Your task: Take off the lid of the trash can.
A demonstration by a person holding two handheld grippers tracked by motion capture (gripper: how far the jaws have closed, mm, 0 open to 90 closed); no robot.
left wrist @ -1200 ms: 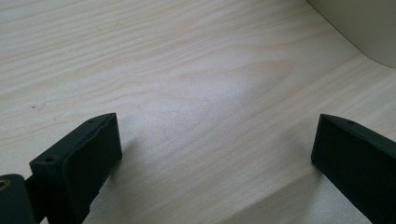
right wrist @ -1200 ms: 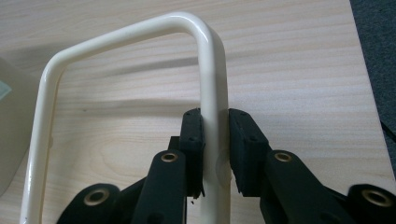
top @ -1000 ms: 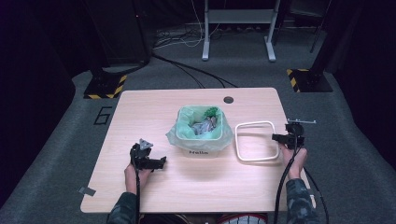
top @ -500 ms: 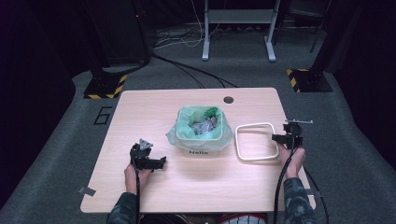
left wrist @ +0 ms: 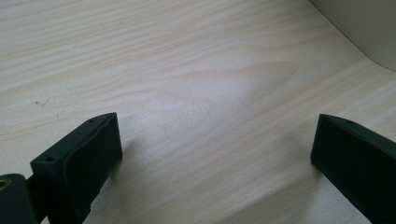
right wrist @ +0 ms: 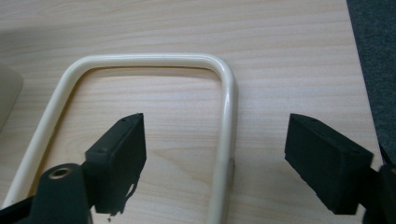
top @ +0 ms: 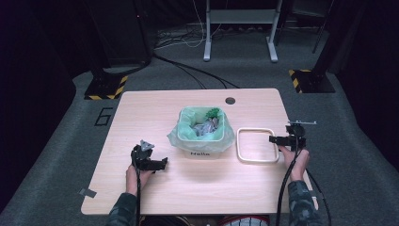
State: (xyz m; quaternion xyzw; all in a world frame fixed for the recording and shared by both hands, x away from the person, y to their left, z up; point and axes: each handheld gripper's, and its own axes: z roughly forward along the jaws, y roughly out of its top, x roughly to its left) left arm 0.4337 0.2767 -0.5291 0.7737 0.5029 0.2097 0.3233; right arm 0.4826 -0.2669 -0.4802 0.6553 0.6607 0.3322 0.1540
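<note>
Wooden table (top: 197, 188): right gripper (right wrist: 215, 154) jaws wide astride cream frame (right wrist: 227, 116) rail (left gripper (left wrist: 212, 154) likewise wide, empty).

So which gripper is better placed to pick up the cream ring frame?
Right. The right gripper is open with the cream ring frame running between its jaws. The left gripper sits on the bin's far side, over bare table.

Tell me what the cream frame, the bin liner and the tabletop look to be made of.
Cream frame: likely glossy moulded plastic; a light streak runs along its rounded bar.
Bin liner: thin translucent green plastic film, crumpled and folded over the bin's rim.
Tabletop: pale wood-grain surface, matte; whether laminate or real wood cannot be told.
</note>
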